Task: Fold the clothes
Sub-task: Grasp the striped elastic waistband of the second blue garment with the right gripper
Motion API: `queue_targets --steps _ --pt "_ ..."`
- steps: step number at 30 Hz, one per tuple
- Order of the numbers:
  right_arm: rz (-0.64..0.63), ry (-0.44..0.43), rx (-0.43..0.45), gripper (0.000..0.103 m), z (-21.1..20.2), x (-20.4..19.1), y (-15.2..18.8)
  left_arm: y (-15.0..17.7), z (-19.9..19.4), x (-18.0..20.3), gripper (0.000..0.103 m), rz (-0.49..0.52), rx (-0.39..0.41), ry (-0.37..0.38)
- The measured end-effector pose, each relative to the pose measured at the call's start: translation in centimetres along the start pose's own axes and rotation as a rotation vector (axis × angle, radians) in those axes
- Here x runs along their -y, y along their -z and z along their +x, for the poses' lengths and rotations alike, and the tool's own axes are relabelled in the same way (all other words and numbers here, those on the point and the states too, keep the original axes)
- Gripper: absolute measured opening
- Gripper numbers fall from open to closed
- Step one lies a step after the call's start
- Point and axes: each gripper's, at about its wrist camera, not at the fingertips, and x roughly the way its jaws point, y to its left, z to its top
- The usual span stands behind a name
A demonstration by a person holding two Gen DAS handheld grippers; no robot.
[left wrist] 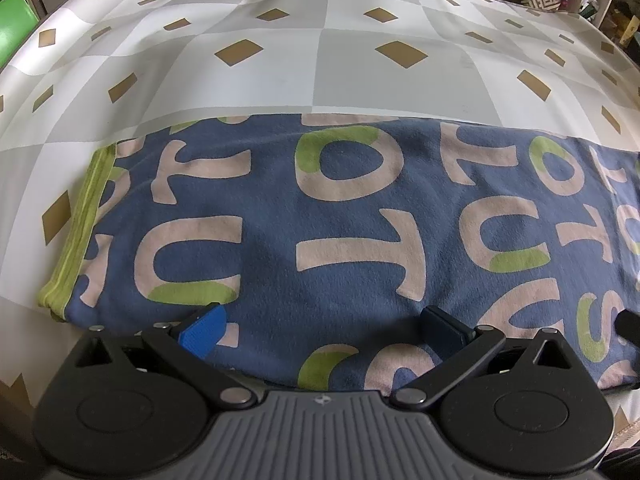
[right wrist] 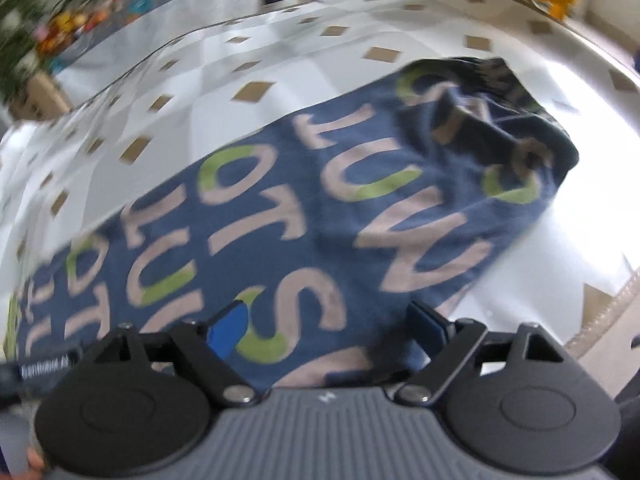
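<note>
Left wrist view: the left gripper [left wrist: 320, 326] has its jaws spread wide, released, with nothing between them; its blue pad [left wrist: 203, 330] and dark pad [left wrist: 442, 330] hover just over the near part of one garment [left wrist: 352, 220], contact unclear. That single blue garment, printed with pink and green letters, lies flat ahead of the gripper, with a green ribbed hem [left wrist: 76, 232] at its left end. Beyond it stretches the checkered bench [left wrist: 280, 40].

Right wrist view, blurred: the right gripper [right wrist: 328, 328] is likewise wide apart and empty above the same garment [right wrist: 280, 232], whose far right end is rumpled [right wrist: 500, 120].
</note>
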Motion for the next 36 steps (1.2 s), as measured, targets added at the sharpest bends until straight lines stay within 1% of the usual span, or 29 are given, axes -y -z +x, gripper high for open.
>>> queue_targets --steps 3,7,11,15,20,24,30,36 --pt "0.038 -0.002 -0.009 0.084 0.2 1.3 -1.2 -0.1 -0.1 0.1 0.103 -0.011 -0.004 0.015" --pt "0.051 0.039 0.004 0.084 0.2 3.0 -3.1 -0.2 -0.3 0.5 0.103 -0.022 -0.002 0.049" --pt "0.07 0.081 0.02 0.084 0.2 4.8 -5.0 -0.3 -0.3 1.4 0.103 -0.004 -0.002 0.067" --pt "0.142 0.116 0.037 0.084 0.3 7.5 -6.5 -0.3 -0.3 2.2 0.103 0.02 -0.002 0.076" --pt "0.281 0.156 0.054 0.085 0.8 11.3 -8.2 -0.3 -0.4 2.1 0.103 0.02 -0.001 0.072" --pt "0.383 0.171 0.058 0.085 1.3 13.5 -9.1 -0.4 -0.3 2.4 0.103 0.022 0.001 0.073" --pt "0.427 0.189 0.06 0.085 2.6 15.0 -9.4 -0.6 -0.3 3.1 0.103 0.032 -0.001 0.088" --pt "0.47 0.158 0.074 0.084 3.7 15.6 -9.3 -0.9 -0.2 4.0 0.103 0.039 0.0 0.096"
